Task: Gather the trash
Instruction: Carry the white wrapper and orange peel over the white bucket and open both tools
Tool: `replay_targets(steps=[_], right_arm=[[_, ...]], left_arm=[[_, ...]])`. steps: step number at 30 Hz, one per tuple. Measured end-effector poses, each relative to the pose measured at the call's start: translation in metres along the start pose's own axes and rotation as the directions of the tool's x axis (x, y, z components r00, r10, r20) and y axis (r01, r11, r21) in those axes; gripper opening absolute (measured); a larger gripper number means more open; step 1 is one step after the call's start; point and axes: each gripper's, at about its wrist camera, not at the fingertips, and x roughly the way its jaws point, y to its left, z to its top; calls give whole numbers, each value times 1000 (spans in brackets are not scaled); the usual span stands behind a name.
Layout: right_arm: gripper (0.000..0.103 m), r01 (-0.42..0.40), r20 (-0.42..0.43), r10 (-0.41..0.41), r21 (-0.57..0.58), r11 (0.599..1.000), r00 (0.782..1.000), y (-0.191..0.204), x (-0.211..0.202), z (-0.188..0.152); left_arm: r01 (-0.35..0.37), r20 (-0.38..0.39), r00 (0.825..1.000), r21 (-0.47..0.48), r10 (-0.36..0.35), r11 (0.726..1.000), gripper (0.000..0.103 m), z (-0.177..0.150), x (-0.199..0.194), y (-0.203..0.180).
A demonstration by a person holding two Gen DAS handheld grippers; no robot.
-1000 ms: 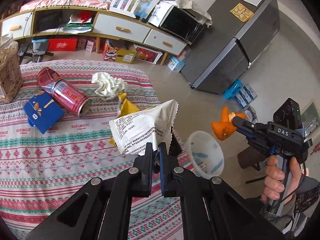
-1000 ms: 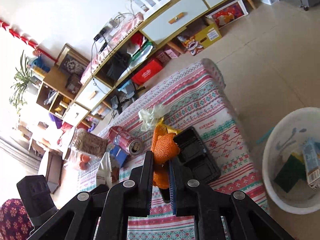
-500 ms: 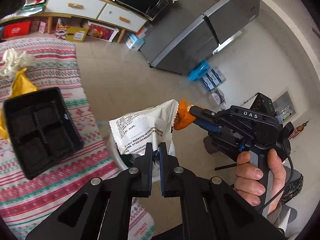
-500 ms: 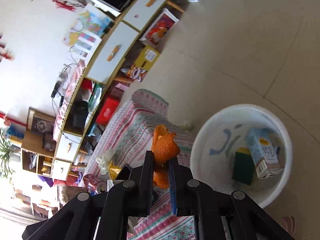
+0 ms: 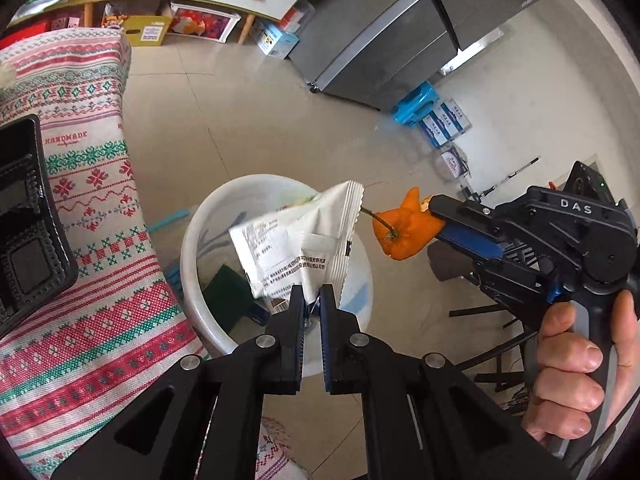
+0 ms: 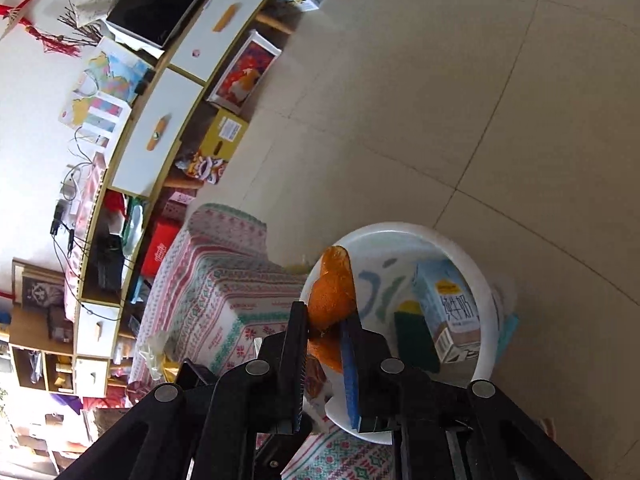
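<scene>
My left gripper [image 5: 311, 300] is shut on a white snack wrapper [image 5: 298, 246] and holds it over the white bin [image 5: 190, 248] on the floor. My right gripper [image 6: 326, 320] is shut on an orange peel [image 6: 332, 294] and holds it above the near rim of the bin [image 6: 486, 280]. The peel [image 5: 402, 234] and right gripper [image 5: 444, 220] also show in the left wrist view, just right of the wrapper. Inside the bin lie a milk carton [image 6: 448, 308] and a green sponge [image 6: 414, 338].
The table with the patterned cloth [image 5: 100, 280] stands left of the bin, with a black plastic tray [image 5: 24, 224] on it. A grey fridge [image 5: 420, 28] and a low white cabinet [image 6: 168, 128] stand across the tiled floor.
Both grippers have swung from over the table to above the bin, carrying the wrapper and the peel. The right gripper's jaws look slightly wider on the peel.
</scene>
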Motion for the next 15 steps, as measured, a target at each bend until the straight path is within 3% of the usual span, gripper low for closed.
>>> replay_targets(steps=[3,5,15], right_arm=[[25,-12,-29,12,6,1000,1000,1,5,-1],[33,-14,-21,15,20,1000,1000,1,3,-2],[33,-14,24,13,35,999,1000,-3,-7,-1]], left_arm=[[-39,-31,999,-9,39,999,30,-1,13,0],[-64,-36,997,-11,64,998,31,1,16,0],[-83,-27,996,17,84,996,32,-2,-1,10]])
